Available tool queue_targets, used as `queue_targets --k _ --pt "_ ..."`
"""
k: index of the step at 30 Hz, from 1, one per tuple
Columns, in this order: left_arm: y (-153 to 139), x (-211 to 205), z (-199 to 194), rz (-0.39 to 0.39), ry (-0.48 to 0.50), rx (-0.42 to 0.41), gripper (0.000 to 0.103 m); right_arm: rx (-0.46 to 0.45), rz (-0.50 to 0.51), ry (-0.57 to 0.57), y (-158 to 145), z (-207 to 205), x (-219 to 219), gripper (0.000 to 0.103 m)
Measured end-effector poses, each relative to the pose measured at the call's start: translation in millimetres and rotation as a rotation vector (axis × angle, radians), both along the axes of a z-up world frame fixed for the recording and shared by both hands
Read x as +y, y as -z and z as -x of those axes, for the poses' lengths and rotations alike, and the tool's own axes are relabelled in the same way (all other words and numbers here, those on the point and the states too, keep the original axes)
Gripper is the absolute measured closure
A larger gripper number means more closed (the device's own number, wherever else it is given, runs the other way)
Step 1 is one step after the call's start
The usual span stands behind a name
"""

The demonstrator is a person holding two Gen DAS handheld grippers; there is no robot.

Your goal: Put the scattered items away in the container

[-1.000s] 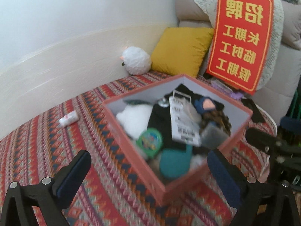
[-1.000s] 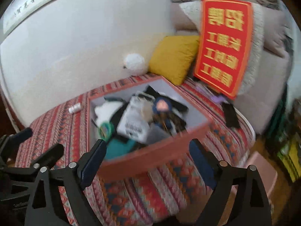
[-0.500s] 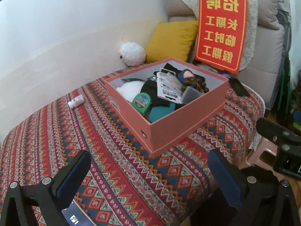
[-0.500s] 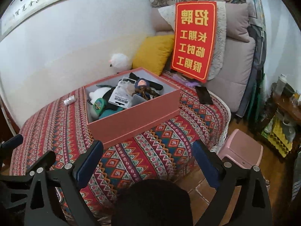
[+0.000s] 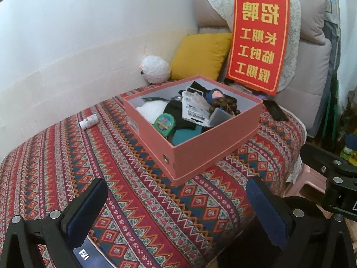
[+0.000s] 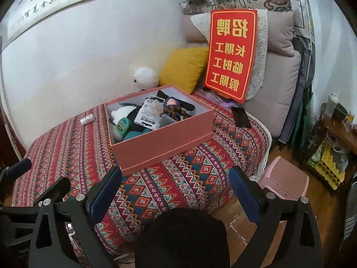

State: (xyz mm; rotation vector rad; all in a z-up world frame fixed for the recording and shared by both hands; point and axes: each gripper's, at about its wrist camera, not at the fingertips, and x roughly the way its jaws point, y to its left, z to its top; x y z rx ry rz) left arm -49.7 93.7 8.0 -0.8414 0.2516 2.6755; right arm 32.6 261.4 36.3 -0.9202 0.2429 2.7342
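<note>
Container: salmon-pink box (image 5: 214, 151), lid off, sits on the patterned bedspread (image 5: 138, 201); its near corner points toward the left gripper.
Contents: white plush (image 5: 151, 110) at the box's wall side; round green tape-measure-like case (image 5: 164, 122) beside it; teal item (image 5: 185, 135) near the front corner; white barcoded package (image 5: 194, 109) on top of dark cloth; small figure with a blue hood (image 5: 215, 95) and brown beads (image 5: 227, 107) toward the back; grey translucent case (image 5: 219, 117) leaning on the right wall (some items underneath too hidden to name).
Loose item: small white bottle (image 5: 88, 121) lies on its side on the bedspread, well apart from the box, toward the wall.
Around the box: white round plush (image 5: 155, 69) and yellow cushion (image 5: 200, 55) behind it; red sign with gold characters (image 5: 256, 42) propped behind its right corner; dark phone-like slab (image 6: 241, 117) flat on the bedspread just right of it; pink stool (image 6: 283, 184) on the floor past the bed edge.
In the way: nothing between the grippers and the box; a dark rounded shape (image 6: 181, 239) fills the bottom of the right wrist view.
Left gripper (image 5: 176, 210): fingers spread wide, empty, over the bedspread short of the box.
Right gripper (image 6: 175, 194): fingers spread wide, empty, off the bed edge, near side of the box.
</note>
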Motion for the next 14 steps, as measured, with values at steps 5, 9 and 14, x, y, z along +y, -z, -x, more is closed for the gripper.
queue_targets --k 5,9,14 --pt "-2.9 0.7 -4.2 -0.010 0.003 0.012 0.001 -0.004 -0.001 -0.010 -0.6 1.1 -1.7 0.005" --pt "-6.9 2.2 -5.8 -0.042 0.011 0.004 0.001 -0.008 -0.002 -0.016 -0.5 3.2 -1.3 0.005" --pt "-12.1 6.8 -9.8 -0.059 0.012 0.036 0.001 -0.006 0.002 -0.005 -0.2 2.4 1.5 0.005"
